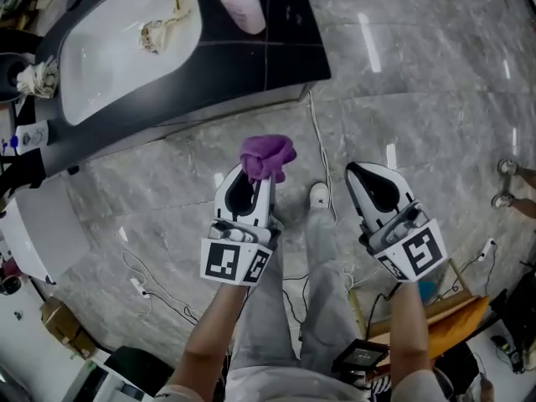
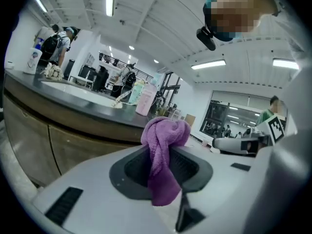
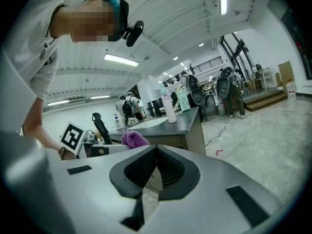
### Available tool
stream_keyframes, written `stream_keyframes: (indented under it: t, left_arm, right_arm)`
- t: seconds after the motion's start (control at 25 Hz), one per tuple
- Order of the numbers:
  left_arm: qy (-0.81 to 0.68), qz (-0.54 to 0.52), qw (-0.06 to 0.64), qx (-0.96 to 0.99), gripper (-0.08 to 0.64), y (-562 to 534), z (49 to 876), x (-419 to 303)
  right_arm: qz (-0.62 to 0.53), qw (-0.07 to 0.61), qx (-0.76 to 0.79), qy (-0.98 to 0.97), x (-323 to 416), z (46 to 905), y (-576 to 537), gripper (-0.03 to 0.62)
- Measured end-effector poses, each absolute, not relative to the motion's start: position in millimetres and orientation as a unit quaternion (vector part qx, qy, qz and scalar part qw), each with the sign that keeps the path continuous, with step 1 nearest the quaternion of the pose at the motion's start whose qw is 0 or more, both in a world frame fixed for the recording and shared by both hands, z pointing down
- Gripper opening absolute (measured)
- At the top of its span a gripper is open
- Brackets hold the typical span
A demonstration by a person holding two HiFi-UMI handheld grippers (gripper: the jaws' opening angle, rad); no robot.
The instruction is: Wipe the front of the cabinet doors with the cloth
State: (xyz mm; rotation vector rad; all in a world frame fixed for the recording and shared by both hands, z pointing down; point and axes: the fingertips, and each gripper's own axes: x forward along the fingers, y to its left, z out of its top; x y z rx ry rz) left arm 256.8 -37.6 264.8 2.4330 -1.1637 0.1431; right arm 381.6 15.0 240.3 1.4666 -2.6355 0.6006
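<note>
The left gripper [image 1: 253, 178] is clamped on a bunched purple terry cloth [image 1: 268, 156]. The cloth bulges out past the tips and hangs down between the jaws (its tail shows in the left gripper view). The right gripper [image 1: 360, 174] is closed on nothing, its jaw tips meeting. Both are held over the grey marble floor [image 1: 419, 99], near the brown wooden cabinet doors [image 2: 29, 135] but apart from them. A pink plastic bottle [image 1: 239, 2] stands on the dark tabletop [image 1: 285, 40] beside the white sink [image 1: 109, 48].
</note>
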Motion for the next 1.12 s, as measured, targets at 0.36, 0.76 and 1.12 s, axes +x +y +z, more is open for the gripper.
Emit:
stream_keyframes:
  t: [0.36, 0.76, 1.12]
  left_arm:
    - [-0.397, 0.052, 0.199, 0.895, 0.098, -59, 338, 306]
    - [-0.418, 0.017, 0.174, 0.891, 0.098, -100, 361, 339]
    - [-0.408, 0.016, 0.171, 0.897, 0.100, -115, 367, 306]
  right_arm:
    - [0.241, 0.019, 0.495, -0.835, 383, 335, 22, 0.028]
    - [0.250, 0.007, 0.527, -0.812, 402, 364, 19, 0.028]
    - [0.247, 0.023, 0.516, -0.820, 355, 369, 10, 0.028]
